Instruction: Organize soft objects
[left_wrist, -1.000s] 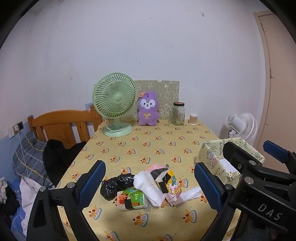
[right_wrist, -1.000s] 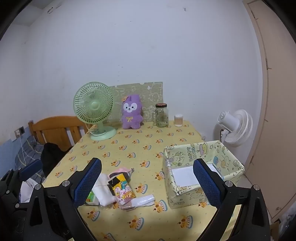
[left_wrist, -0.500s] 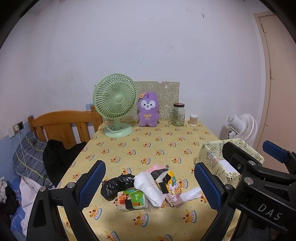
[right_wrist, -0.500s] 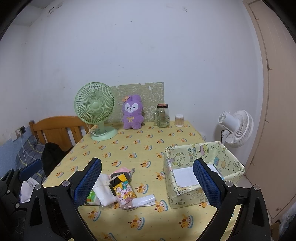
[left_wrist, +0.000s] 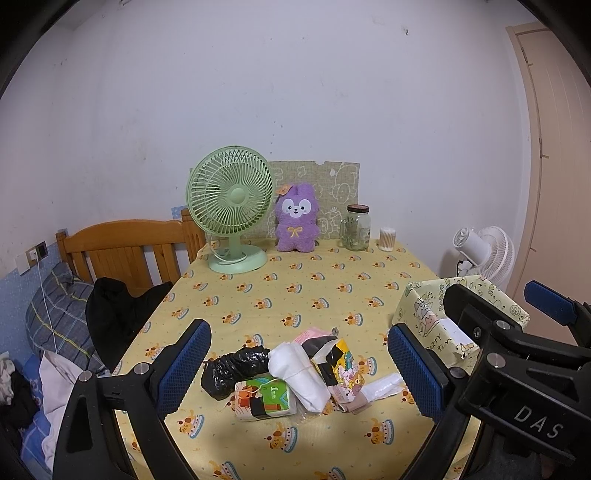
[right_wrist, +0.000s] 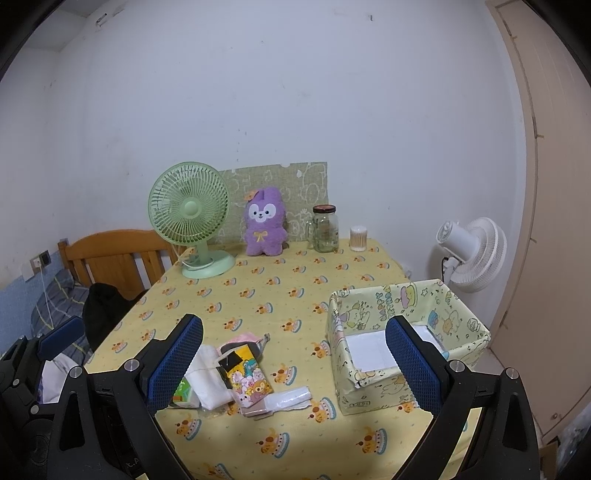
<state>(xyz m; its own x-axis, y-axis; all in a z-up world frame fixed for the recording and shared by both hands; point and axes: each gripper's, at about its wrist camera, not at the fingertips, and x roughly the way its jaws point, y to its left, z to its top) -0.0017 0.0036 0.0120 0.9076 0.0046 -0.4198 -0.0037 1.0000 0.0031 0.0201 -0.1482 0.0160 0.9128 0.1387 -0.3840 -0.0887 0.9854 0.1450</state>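
Note:
A small heap of soft packs lies near the table's front edge: a crumpled black bag (left_wrist: 234, 369), a green tissue pack (left_wrist: 266, 400), a white folded cloth (left_wrist: 299, 374), a cartoon-print pack (left_wrist: 341, 367) (right_wrist: 247, 376) and a clear wrapped pack (left_wrist: 380, 386) (right_wrist: 286, 397). A patterned fabric box (right_wrist: 402, 341) (left_wrist: 424, 317) stands to the right of the heap. My left gripper (left_wrist: 299, 369) hangs open above the heap, touching nothing. My right gripper (right_wrist: 293, 365) is open too, between heap and box, with nothing held.
At the back of the yellow tablecloth (left_wrist: 295, 295) stand a green desk fan (left_wrist: 231, 206), a purple plush (left_wrist: 295, 218), a glass jar (left_wrist: 356, 227) and a small cotton-swab pot (left_wrist: 387, 239). A wooden headboard (left_wrist: 125, 251) and bedding lie left; a white floor fan (right_wrist: 471, 254) stands right.
Both views shift very slightly; the grippers stay open and the heap and box have not moved.

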